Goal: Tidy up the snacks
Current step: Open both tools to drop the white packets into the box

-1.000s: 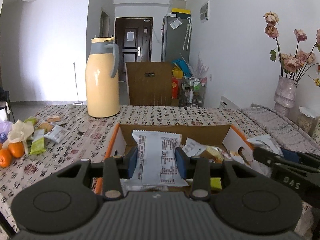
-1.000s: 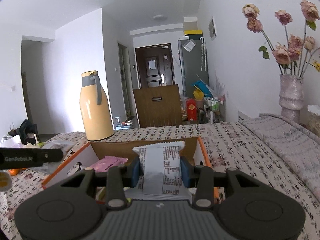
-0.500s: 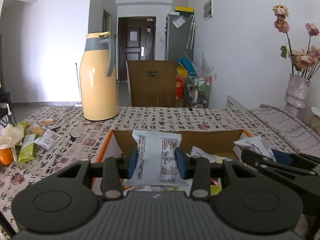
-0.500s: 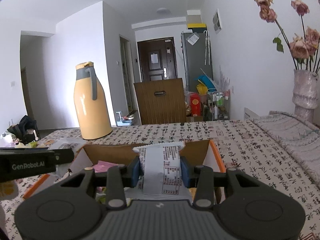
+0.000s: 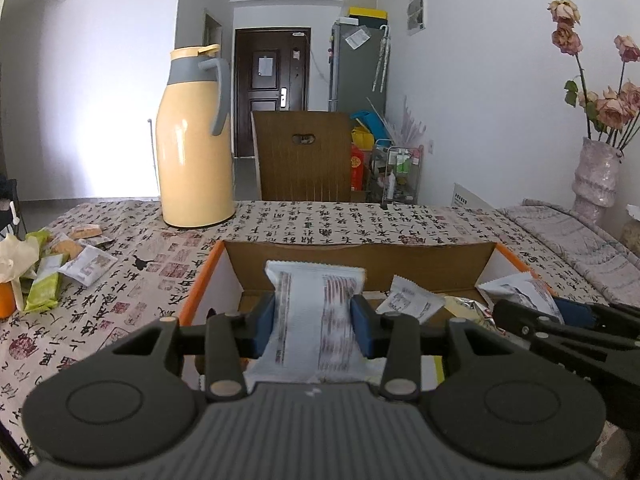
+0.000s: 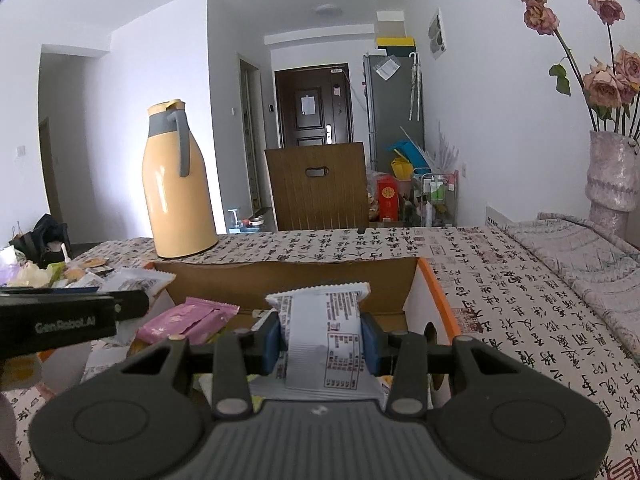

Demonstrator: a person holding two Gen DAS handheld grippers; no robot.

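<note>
An orange-edged cardboard box [image 5: 360,258] lies open on the patterned tablecloth, with several snack packets inside. My left gripper [image 5: 313,320] hangs over its left half with a white printed snack packet [image 5: 316,300] between the blue pads. Its jaws are opening and the packet looks blurred. In the right wrist view the same box [image 6: 280,280] is below my right gripper [image 6: 322,338], which holds another white packet [image 6: 326,316] over the right half. These jaws are opening too. A pink packet [image 6: 188,320] rests in the box.
A tall yellow thermos jug [image 5: 196,140] stands beyond the box at the left. Loose snacks [image 5: 80,260] and an orange [image 5: 5,300] lie at the table's left edge. A vase of dried roses [image 5: 596,176] stands on a folded cloth [image 5: 580,240] at the right. A chair back [image 5: 304,156] rises behind the table.
Both grippers have come forward and down over the box with their packets. The left packet has turned blurred between its pads.
</note>
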